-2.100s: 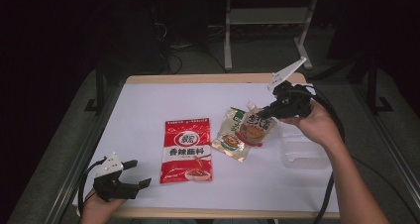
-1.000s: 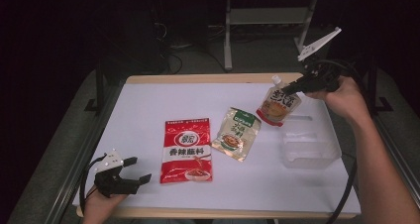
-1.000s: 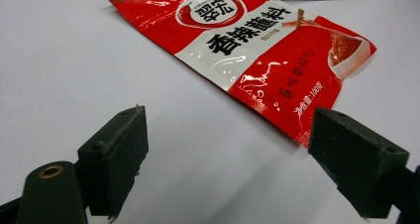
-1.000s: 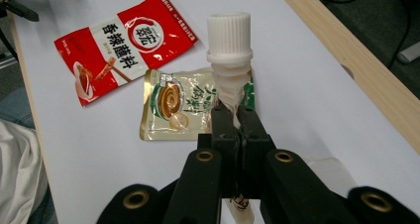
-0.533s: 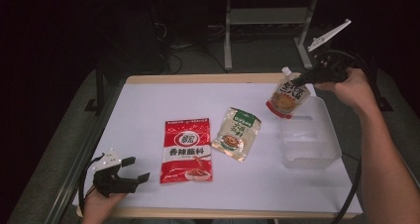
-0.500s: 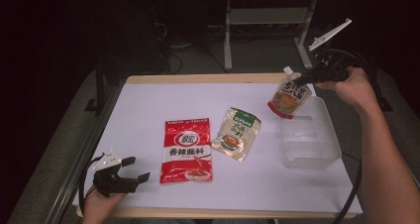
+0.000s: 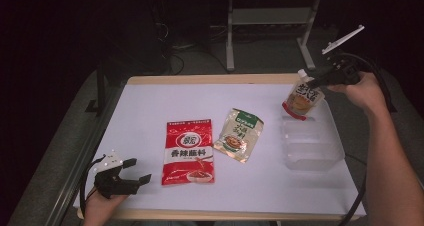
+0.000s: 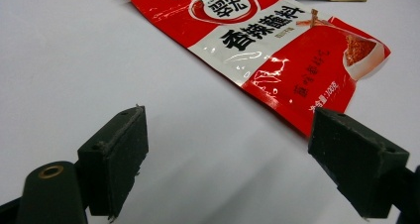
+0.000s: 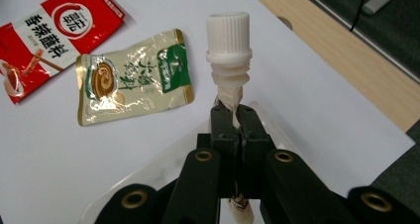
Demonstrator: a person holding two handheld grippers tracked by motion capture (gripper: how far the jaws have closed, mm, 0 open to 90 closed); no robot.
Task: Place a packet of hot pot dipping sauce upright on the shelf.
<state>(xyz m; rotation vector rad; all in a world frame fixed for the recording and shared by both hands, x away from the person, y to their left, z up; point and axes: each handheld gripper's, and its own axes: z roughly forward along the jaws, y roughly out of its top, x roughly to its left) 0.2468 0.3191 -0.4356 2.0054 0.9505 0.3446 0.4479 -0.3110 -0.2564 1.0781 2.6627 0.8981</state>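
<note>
My right gripper (image 7: 314, 81) is shut on a spouted pouch (image 7: 301, 97) with a white screw cap (image 9: 228, 30), held in the air above the far edge of a clear plastic tray (image 7: 311, 143). In the right gripper view the jaws pinch the pouch just under its spout. A red sauce packet (image 7: 189, 151) and a green-and-cream packet (image 7: 239, 134) lie flat on the white table (image 7: 150, 111). My left gripper (image 7: 134, 171) rests at the near left corner, open, with the red packet (image 8: 277, 50) just beyond its jaws.
The table's wooden far edge (image 7: 210, 79) runs behind the packets. Dark floor and a metal stand (image 7: 272, 16) lie past it. A cable (image 7: 372, 76) trails from the right gripper.
The right hand has carried the spouted pouch from beside the green packet up and to the right, then slightly down over the clear tray. The left gripper has stayed put.
</note>
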